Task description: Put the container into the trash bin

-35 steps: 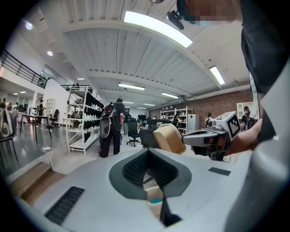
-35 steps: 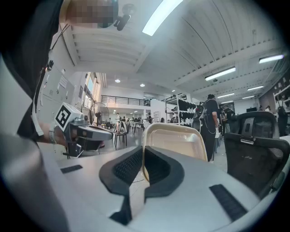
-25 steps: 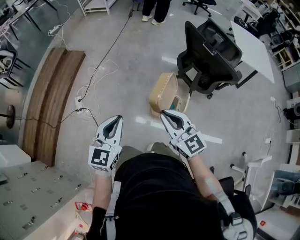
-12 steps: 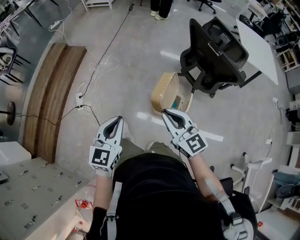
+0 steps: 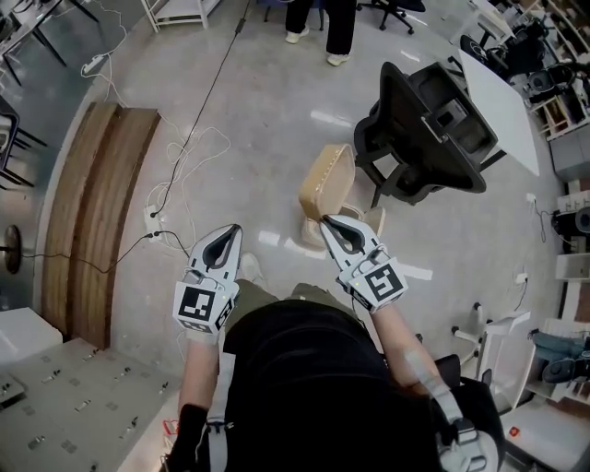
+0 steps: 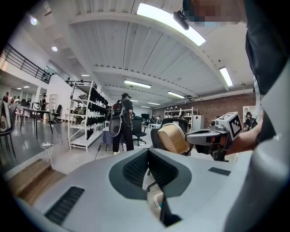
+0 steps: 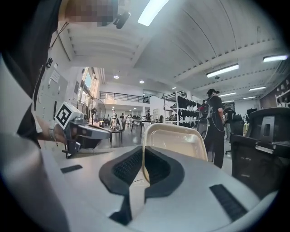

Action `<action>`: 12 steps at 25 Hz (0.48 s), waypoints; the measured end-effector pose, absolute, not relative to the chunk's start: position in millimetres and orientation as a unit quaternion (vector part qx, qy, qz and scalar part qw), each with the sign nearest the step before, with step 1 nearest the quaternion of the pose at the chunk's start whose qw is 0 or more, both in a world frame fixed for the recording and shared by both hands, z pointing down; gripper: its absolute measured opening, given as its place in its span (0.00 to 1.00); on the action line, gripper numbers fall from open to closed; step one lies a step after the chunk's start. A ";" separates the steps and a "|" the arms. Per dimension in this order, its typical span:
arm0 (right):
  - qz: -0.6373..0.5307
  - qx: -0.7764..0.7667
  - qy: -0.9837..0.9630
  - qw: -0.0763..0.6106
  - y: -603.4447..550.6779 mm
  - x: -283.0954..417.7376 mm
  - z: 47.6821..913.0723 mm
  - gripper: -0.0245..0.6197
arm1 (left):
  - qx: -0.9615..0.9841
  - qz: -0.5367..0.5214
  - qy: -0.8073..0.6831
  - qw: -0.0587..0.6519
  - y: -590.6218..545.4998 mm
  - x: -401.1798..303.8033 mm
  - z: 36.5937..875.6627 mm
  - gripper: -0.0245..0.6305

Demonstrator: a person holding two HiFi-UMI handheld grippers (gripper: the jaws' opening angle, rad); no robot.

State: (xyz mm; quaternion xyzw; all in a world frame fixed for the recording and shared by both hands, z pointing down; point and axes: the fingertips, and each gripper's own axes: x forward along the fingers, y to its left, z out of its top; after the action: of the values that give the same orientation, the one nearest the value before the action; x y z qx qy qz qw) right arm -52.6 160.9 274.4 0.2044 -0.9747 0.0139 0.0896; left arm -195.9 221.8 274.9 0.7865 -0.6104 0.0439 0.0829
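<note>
A beige plastic container (image 5: 327,175) hangs by its rim from my right gripper (image 5: 323,221), which is shut on it. In the right gripper view the container (image 7: 176,140) stands on edge just beyond the jaws of the gripper (image 7: 143,152). A small light trash bin (image 5: 372,221) sits on the floor, mostly hidden under the container and gripper. In the left gripper view the bin (image 6: 156,199) shows low between the jaws, with something teal inside. My left gripper (image 5: 235,230) is shut and holds nothing. It is level with the right one, a little to its left.
A black office chair (image 5: 433,129) stands just beyond the bin, beside a white desk (image 5: 502,92). A person's legs (image 5: 336,23) are at the far edge. Cables (image 5: 184,157) trail over the floor on the left near a wooden strip (image 5: 92,212). Shelf racks (image 6: 86,113) stand further off.
Both grippers have travelled forward over the floor together. The chair and bin have come closer, and the container now hangs above the bin. The grip is unchanged.
</note>
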 end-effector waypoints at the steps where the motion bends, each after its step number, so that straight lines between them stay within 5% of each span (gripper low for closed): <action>1: 0.011 0.205 -0.975 0.091 155.4 -63.5 272.9 0.09 | 0.788 0.042 -0.608 0.084 214.3 -205.5 274.5 0.05; 12: 0.016 0.225 -0.969 0.102 115.6 -182.5 270.7 0.09 | 0.809 0.044 -0.578 0.102 173.1 -310.7 288.8 0.05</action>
State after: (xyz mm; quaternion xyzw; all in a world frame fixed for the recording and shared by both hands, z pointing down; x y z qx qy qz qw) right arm -182.5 115.6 270.7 0.2247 -0.9689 0.0156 0.1024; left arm -310.7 173.1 288.8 0.8087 -0.5777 0.0445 0.1017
